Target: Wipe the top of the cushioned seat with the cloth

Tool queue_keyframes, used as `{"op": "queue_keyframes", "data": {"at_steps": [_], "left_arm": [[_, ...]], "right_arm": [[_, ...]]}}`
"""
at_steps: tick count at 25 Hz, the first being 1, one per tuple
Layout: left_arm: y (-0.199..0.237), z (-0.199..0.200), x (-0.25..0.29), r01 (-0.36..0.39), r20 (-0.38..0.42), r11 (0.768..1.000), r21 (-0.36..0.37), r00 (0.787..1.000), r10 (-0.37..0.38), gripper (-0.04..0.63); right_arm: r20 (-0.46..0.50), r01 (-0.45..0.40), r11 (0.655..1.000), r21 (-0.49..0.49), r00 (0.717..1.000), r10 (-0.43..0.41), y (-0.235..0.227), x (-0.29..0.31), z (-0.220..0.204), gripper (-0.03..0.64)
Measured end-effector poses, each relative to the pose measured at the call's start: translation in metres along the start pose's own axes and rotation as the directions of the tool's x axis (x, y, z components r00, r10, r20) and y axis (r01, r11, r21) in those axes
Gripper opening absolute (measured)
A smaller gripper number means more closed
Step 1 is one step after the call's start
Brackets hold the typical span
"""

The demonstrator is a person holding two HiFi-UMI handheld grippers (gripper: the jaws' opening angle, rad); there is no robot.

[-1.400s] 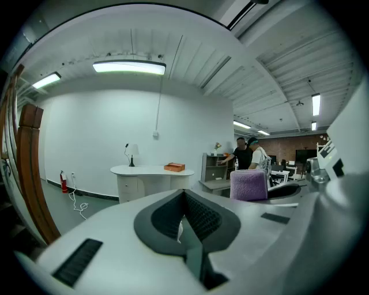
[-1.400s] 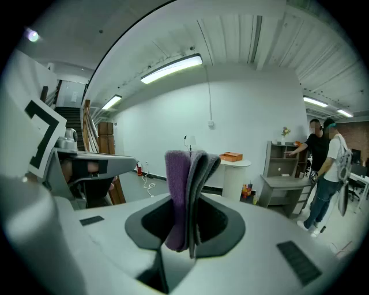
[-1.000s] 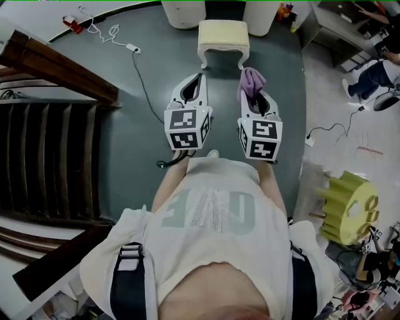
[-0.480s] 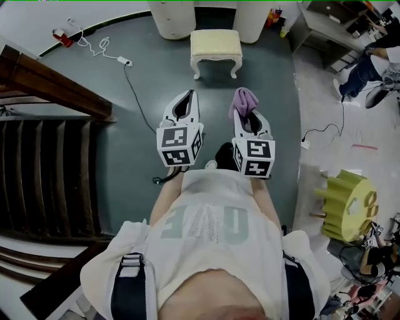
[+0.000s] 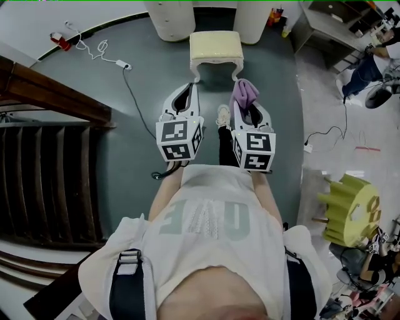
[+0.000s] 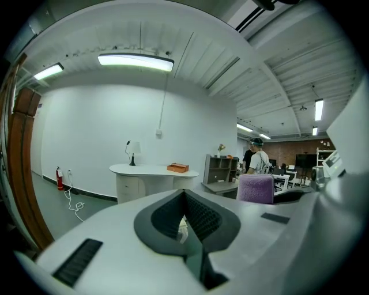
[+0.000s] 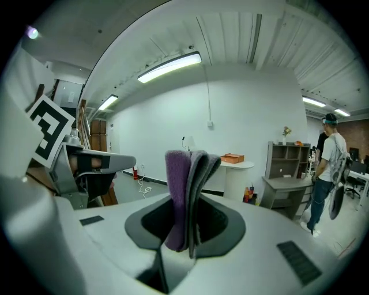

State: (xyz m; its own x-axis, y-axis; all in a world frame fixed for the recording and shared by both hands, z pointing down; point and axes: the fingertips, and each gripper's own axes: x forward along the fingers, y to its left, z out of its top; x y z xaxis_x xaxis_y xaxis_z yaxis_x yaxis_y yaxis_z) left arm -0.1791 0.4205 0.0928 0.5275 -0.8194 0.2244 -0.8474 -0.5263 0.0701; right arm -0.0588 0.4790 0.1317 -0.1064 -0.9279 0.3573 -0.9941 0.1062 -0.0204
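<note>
The cushioned seat point(image 5: 215, 47), a cream stool with curved white legs, stands on the grey floor just beyond both grippers. My right gripper point(image 5: 245, 103) is shut on a purple cloth point(image 5: 244, 92) that sticks up from its jaws. In the right gripper view the folded cloth point(image 7: 187, 190) stands upright between the jaws. My left gripper point(image 5: 185, 95) hangs beside it, level with it, shut with nothing in it point(image 6: 184, 196). Both grippers are held in the air short of the seat's near edge. The left gripper view also shows the cloth point(image 6: 255, 189) at the right.
A wooden staircase point(image 5: 50, 156) fills the left. A white cable point(image 5: 134, 94) and power strip point(image 5: 123, 64) lie on the floor left of the seat. A white counter point(image 5: 169, 12) stands behind it. A yellow-green stool point(image 5: 347, 209) is at right; a person point(image 5: 369, 69) is at far right.
The person holding the grippers has stepped forward: a shoe now shows between the grippers, which sit slightly nearer the seat. The cloth stays in the right gripper.
</note>
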Motion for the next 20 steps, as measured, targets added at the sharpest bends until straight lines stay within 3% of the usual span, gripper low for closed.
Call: {"op": "queue_keyframes", "data": {"at_steps": [8, 15, 20], "left_arm": [[0.016, 0.009, 0.087, -0.027, 0.009, 1.000, -0.015, 1.000, 0.027, 0.006], [0.023, 0.045, 0.173, -0.045, 0.026, 0.999, 0.029, 0.999, 0.044, 0.006], [0.052, 0.078, 0.244, -0.102, 0.028, 0.994, 0.046, 0.994, 0.101, 0.006]], "right_arm": [[0.014, -0.003, 0.998, -0.059, 1.000, 0.003, -0.049, 0.077, 0.029, 0.096], [0.017, -0.046, 0.997, -0.067, 0.999, 0.047, -0.089, 0.159, 0.068, 0.095], [0.002, -0.089, 0.994, -0.058, 0.996, 0.089, -0.121, 0.235, 0.099, 0.095]]}}
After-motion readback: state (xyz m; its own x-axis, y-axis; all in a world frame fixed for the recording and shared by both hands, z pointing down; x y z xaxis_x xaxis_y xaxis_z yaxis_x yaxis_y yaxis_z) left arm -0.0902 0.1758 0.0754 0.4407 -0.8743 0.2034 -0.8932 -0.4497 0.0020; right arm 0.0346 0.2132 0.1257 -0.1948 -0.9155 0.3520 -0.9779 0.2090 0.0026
